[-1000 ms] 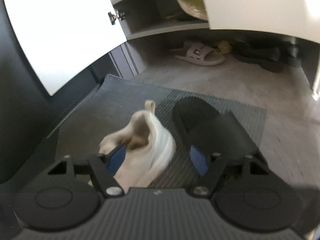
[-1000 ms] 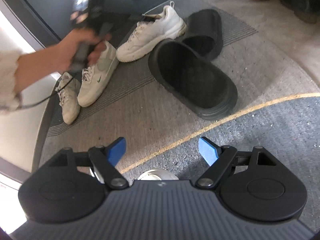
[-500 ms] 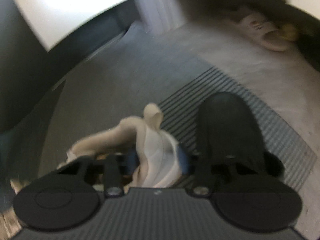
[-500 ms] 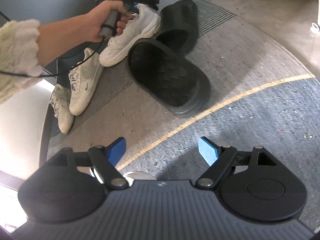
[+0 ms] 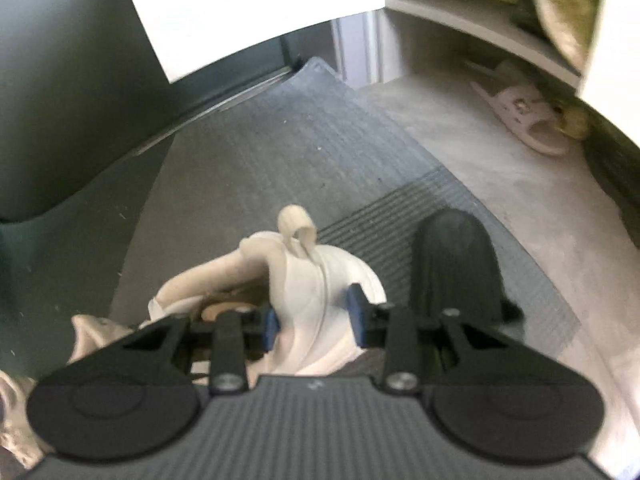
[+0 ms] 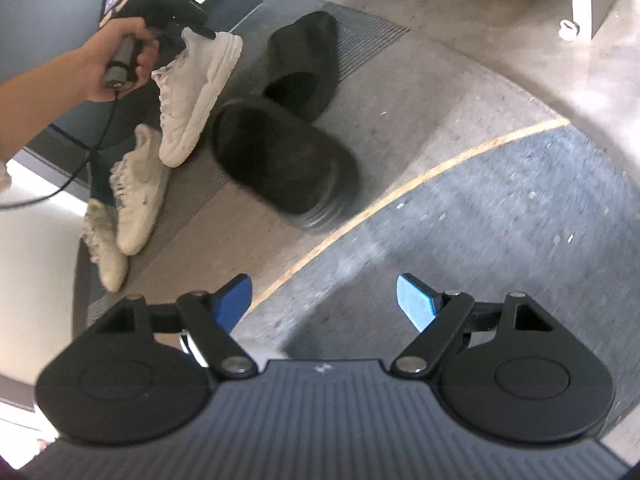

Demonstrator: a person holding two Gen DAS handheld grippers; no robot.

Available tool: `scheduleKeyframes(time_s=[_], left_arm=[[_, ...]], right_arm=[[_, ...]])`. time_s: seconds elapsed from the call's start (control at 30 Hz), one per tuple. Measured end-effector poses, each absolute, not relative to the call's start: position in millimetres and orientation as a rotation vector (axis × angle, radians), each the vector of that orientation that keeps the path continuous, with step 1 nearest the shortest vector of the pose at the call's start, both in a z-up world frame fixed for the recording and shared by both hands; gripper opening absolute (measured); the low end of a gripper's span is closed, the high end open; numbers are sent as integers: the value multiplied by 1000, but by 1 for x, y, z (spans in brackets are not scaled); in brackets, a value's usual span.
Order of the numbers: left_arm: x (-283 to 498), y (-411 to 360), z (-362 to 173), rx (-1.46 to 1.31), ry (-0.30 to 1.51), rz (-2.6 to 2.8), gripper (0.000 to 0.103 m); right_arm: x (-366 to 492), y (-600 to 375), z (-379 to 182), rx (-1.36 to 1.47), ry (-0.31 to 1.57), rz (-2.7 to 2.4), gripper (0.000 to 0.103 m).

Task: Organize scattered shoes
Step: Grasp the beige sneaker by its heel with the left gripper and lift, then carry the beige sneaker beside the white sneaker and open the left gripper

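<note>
Left gripper (image 5: 314, 320) jaws pinch the heel of the white chunky sneaker (image 5: 320, 304); only the right wrist view shows it lifted toe-down over the grey ribbed mat (image 6: 360, 40). Right gripper (image 6: 324, 300) jaws gape wide, empty. Two black slides (image 6: 288, 160) blurred.

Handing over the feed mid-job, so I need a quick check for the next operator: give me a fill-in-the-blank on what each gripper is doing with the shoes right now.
1. The left gripper is shut on the heel of the ____ lace-up sneaker.
2. The right gripper hangs over the floor with its jaws ____.
3. Two ____ foam slides lie right of the held sneaker in the right wrist view.
4. The beige slide sandal lies under the ____ shoe cabinet.

Missing words: white; open; black; open
</note>
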State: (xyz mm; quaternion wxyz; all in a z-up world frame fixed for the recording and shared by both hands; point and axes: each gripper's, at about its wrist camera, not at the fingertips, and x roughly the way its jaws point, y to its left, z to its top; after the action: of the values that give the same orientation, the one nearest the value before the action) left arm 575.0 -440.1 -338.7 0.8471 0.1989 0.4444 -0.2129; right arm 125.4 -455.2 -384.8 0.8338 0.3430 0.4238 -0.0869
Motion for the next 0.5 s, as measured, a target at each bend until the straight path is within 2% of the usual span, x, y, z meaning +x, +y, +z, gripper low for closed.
scheduleKeyframes(time_s=[0.33, 0.5], left_arm=[[439, -384, -270, 508, 841, -626, 32], [366, -347, -282, 578, 861, -670, 30]], right_arm=[[96, -422, -361, 705, 848, -200, 82], [80, -410, -349, 693, 821, -221, 82]])
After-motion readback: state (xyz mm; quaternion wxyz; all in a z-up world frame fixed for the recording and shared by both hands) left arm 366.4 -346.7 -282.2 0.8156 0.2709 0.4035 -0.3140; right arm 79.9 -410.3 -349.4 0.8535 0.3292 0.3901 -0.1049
